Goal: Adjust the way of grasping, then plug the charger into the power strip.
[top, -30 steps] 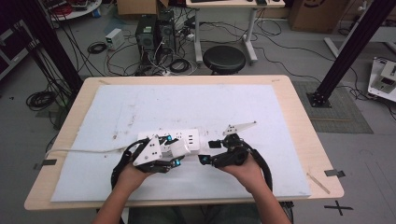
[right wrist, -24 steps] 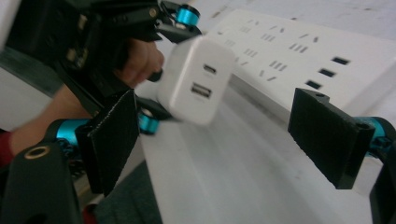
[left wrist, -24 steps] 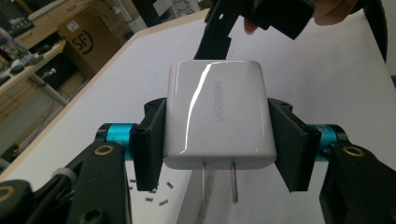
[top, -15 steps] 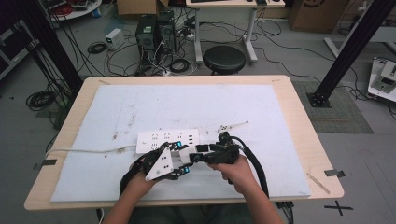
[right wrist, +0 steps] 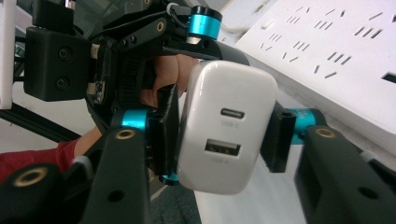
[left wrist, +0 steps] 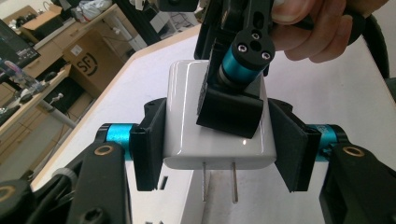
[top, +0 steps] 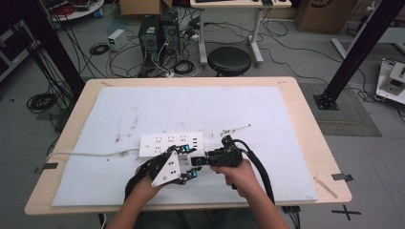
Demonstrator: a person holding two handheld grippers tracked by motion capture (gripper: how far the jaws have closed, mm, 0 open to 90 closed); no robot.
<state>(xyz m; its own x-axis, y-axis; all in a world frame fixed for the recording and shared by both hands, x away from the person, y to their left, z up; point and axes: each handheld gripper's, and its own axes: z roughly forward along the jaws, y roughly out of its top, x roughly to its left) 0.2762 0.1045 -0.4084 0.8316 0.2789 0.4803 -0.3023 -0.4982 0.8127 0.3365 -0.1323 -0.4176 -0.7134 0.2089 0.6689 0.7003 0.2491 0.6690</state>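
From the high view, both hands have come in toward the near middle of the surface, where a second ago they sat apart on either side of the white power strip. The left claw has swung rightward and the right claw has moved left to meet it, just in front of the strip. The strip lies flat on the white mat, its cord trailing off to the left edge. A thin white cable lies on the mat beyond the right hand.

In the left gripper view, the left claw is clenched on a white charger, its pads pressing the two side faces, with the two metal prongs pointing down toward the surface. One jaw of the right claw lies across the charger's top face, with the person's fingers above.

In the right gripper view, the right claw also grips the charger, whose port face, with one small oval socket above a rectangular one, looks at the camera. The power strip sits just behind, sockets up.

The charger is thus held by both claws at once, above the surface near the strip. This looks like a handover or regrip, probably to line up the prongs for plugging in.
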